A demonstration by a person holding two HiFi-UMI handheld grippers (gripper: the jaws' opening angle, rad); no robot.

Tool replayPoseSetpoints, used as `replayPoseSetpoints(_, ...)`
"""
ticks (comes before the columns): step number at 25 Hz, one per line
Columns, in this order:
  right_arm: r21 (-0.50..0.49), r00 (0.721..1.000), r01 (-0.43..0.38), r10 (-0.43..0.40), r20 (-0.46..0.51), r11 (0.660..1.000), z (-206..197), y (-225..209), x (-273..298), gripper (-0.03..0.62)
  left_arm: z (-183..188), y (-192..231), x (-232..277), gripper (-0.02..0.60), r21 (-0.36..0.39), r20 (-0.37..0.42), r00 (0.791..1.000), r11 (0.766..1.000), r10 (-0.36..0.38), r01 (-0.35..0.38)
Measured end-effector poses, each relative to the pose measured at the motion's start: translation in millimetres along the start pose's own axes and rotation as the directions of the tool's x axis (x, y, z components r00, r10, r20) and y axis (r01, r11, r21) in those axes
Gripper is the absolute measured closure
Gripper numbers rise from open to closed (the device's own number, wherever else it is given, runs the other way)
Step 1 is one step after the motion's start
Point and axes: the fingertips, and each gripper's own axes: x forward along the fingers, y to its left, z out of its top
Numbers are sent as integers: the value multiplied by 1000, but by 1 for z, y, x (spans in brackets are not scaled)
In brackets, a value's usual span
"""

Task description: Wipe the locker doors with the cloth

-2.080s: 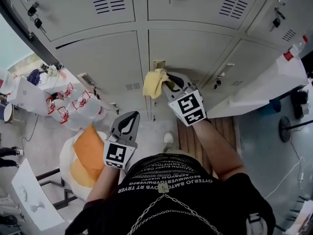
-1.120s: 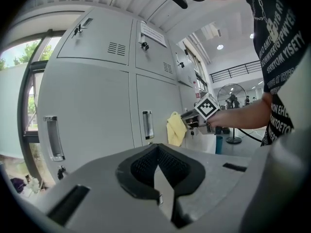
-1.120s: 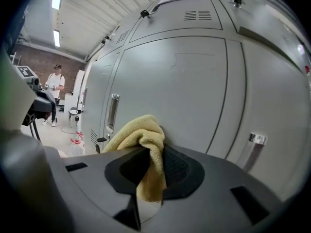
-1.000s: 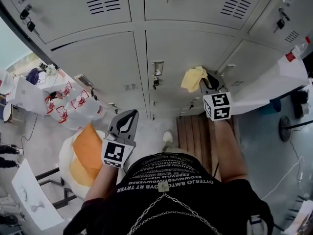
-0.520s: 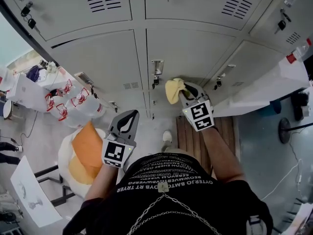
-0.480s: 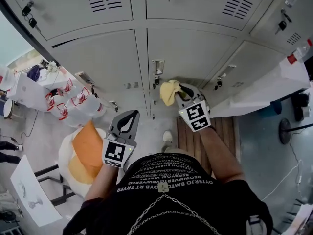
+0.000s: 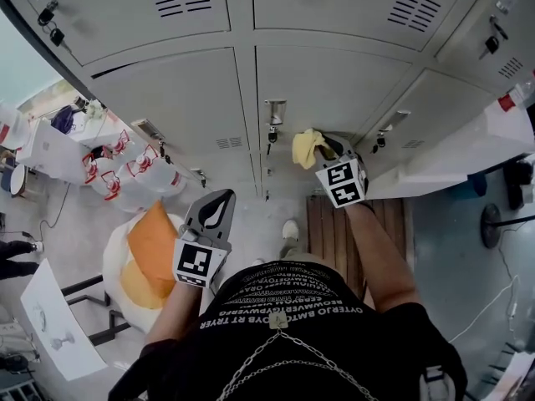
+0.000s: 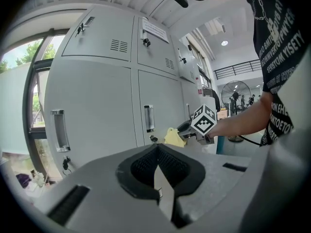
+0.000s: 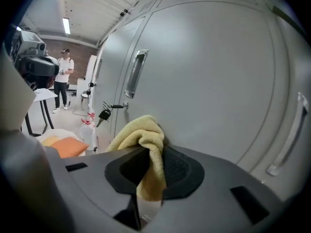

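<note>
1. Nearest the camera is the person's black printed shirt [image 7: 284,307]. The left gripper [image 8: 156,166] is held low in front of it. Its jaws are pressed together with nothing between them. It points toward the lockers but stays well apart from them, taking no part in the wiping.
2. On the floor to the left lie an orange cushion [image 7: 150,245] and a cluster of water bottles [image 7: 134,178]. To the right, a slatted wooden board [image 7: 330,228] sits under the outstretched right arm.
3. The right gripper [image 9: 149,176] reaches forward. Its jaws are clamped on a yellow cloth [image 9: 140,137], which bunches up and spills out past the jaw tips.
4. The cloth appears pressed against the grey centre locker door [image 7: 334,78], low on the panel. It sits just to the right of the metal handle [image 7: 274,111] and near the keys [image 7: 269,136] hanging from the lock.
5. Farther off, more grey doors continue to the left [image 7: 167,98], to the right [image 7: 443,98] and in the vented row above [image 7: 343,2].
6. As for progress, wiping is under way on the centre door. No streaks, damp patches or dirt show on any panel, so it cannot be told which doors are already cleaned. Judging from the cloth's place alone, the other doors probably remain.
</note>
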Motion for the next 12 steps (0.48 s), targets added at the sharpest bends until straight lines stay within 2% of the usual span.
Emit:
replayPoseSetpoints(6,49,995,88,-86,-48,995,-32,-41,-19,523,9,-9,16,576,16,21,999,999,-41,40)
replayPoseSetpoints(12,29,981,163,-158,-113,986,-58,-66,-31,525,24,-14,25,576,36,51,997,997,-65,64)
